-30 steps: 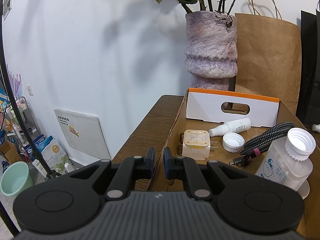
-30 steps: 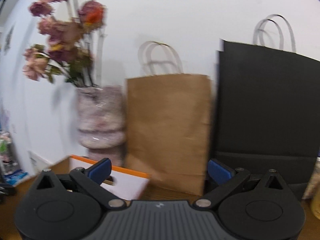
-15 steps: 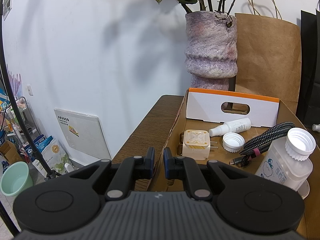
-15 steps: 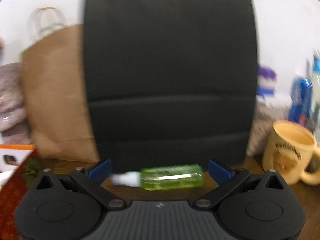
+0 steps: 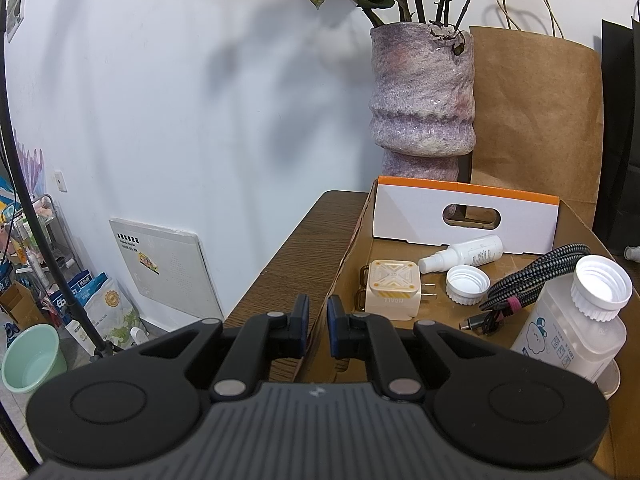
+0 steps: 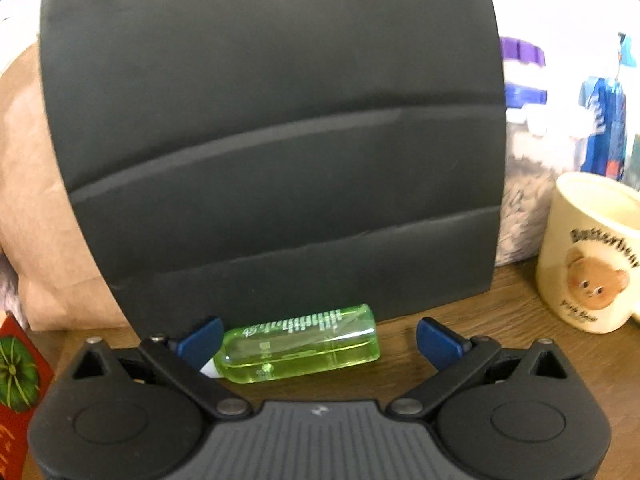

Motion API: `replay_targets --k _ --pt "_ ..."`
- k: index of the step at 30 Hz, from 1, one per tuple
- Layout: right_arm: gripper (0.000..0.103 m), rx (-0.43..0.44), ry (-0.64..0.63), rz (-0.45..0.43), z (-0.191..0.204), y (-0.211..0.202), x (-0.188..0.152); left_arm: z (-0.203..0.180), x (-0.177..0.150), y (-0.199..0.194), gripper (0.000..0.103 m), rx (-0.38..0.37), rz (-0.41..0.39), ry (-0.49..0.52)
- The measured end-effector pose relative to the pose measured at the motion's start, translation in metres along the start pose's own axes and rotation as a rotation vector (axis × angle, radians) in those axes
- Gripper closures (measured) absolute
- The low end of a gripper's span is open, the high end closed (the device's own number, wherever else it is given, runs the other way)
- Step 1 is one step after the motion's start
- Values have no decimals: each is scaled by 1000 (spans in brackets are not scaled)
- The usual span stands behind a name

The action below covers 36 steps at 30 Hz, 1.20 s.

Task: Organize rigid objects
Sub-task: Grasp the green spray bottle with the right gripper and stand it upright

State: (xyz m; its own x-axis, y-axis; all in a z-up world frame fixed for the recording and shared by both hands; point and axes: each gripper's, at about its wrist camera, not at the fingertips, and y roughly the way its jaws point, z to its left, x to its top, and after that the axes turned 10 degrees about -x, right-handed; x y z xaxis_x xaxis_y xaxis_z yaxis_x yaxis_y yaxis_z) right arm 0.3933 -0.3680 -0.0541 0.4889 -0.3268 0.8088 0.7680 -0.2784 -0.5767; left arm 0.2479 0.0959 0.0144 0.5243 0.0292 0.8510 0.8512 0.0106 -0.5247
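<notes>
At the bottom of the right view, the right gripper (image 6: 318,338) is spreading its fingers wide around a green bottle (image 6: 298,344) lying on the table (image 6: 500,320), while the left gripper (image 5: 318,318) is keeping its fingers narrow, holding nothing.

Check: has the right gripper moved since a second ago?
Yes. The right gripper swung from the vase and brown bag rightward and down, to the green bottle before the black bag.

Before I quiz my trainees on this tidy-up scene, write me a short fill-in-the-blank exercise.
1. The green bottle lies on its ____ between the right gripper's open fingers.
2. The bottle rests in front of a ____ paper bag.
3. The left gripper is ____ on the cardboard box's wall.

Missing words: side; black; shut
</notes>
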Motion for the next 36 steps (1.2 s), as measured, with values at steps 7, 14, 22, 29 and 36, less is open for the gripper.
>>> replay_targets --k 7,14,22,29,36 --pt "15 63 -72 24 13 2 -5 0 0 0 93 0 0 0" --pt "17 75 -95 13 15 1 -9 0 0 0 93 0 0 0" --pt "63 110 -60 -11 11 -19 -14 0 0 0 92 0 0 0" --pt "53 127 -8 -6 -2 -20 -14 0 0 0 93 1 0 0" --pt "27 109 -52 -83 22 -22 -5 1 0 0 93 4 -2 2"
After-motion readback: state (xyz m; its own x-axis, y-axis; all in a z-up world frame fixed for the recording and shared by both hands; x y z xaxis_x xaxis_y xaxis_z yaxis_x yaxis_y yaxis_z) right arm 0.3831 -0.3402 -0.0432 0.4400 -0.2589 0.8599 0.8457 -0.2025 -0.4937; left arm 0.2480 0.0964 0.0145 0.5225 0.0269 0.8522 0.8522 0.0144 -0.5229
